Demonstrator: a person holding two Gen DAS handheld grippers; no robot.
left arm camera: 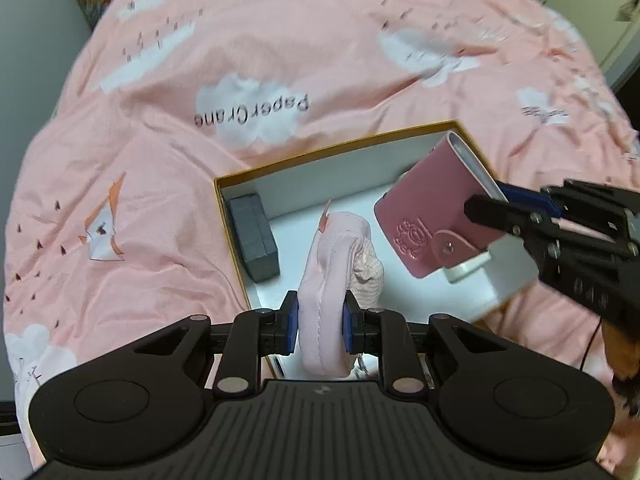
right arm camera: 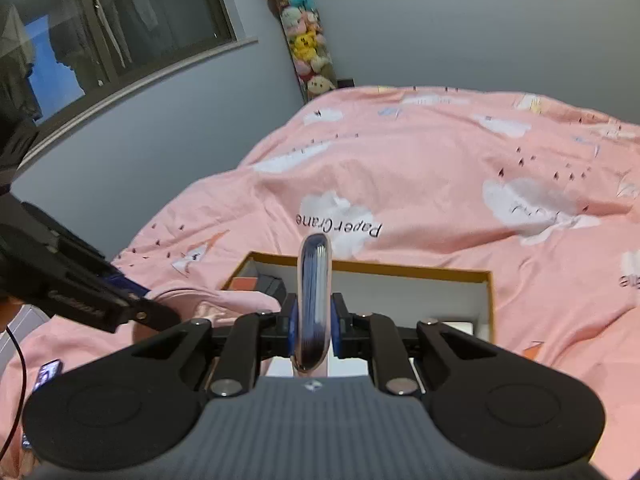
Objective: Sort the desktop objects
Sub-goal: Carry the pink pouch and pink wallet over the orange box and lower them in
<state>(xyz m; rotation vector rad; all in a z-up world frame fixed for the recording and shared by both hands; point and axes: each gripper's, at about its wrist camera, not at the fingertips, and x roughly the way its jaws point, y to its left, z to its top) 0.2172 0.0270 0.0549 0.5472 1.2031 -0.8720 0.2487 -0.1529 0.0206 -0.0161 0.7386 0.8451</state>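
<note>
My left gripper (left arm camera: 320,326) is shut on a pale pink padded fabric piece (left arm camera: 336,272), which hangs over the open box (left arm camera: 320,152) with the yellow rim and white inside. My right gripper (left arm camera: 486,200) comes in from the right, shut on a dark pink card holder (left arm camera: 428,216) with a snap flap, above the box's right side. In the right wrist view the right gripper (right arm camera: 314,326) clamps that card holder (right arm camera: 315,300) edge-on, with the box (right arm camera: 440,270) behind it. The left gripper (right arm camera: 160,312) shows there at the left, holding the pink fabric (right arm camera: 224,302).
A dark grey block (left arm camera: 254,236) lies along the box's left wall, and a white piece (left arm camera: 468,268) sits under the card holder. The box rests on a pink bedspread (left arm camera: 280,40) with cloud prints. A column of plush toys (right arm camera: 306,40) stands against the grey wall; a phone (right arm camera: 48,372) lies at the left.
</note>
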